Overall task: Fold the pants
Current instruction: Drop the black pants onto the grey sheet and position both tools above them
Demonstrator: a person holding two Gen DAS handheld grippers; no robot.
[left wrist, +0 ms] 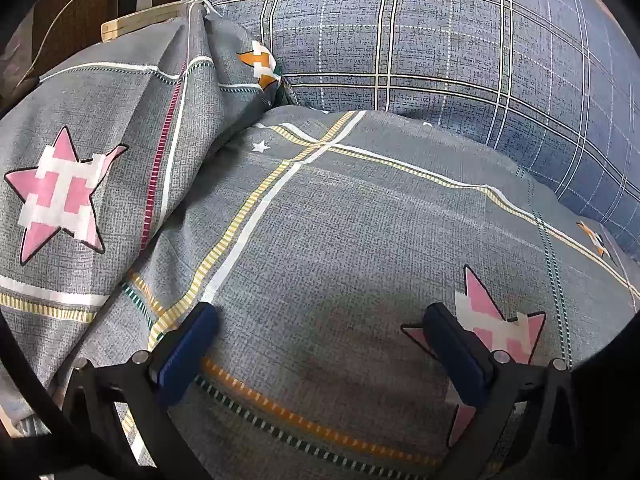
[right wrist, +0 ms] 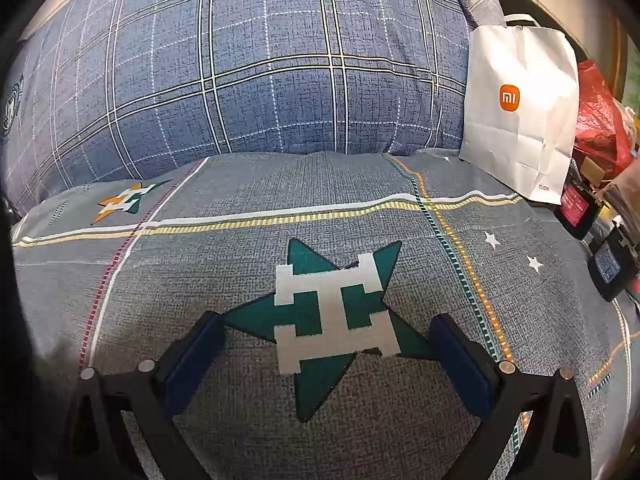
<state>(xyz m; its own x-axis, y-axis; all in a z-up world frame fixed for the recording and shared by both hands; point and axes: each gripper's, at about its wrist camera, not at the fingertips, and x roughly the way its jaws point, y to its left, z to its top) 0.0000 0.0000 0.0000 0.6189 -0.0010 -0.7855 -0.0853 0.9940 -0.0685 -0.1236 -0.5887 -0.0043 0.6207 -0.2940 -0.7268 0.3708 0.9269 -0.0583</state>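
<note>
No pants show in either view. My left gripper (left wrist: 320, 320) is open and empty, its blue-padded fingers (left wrist: 188, 344) spread wide just above a grey bed sheet (left wrist: 340, 220) printed with stars and stripes. My right gripper (right wrist: 326, 336) is open and empty too, held low over the same grey sheet (right wrist: 280, 216), with a green star print (right wrist: 332, 320) between its fingers.
A blue plaid pillow or duvet (left wrist: 420, 40) lies behind the sheet, and it also shows in the right wrist view (right wrist: 260, 60). A bunched fold of sheet (left wrist: 120, 140) rises at left. A power strip and charger (left wrist: 140, 12) sit far left. A white paper bag (right wrist: 520, 112), red bag (right wrist: 600, 120) and dark boxes (right wrist: 608, 268) stand at right.
</note>
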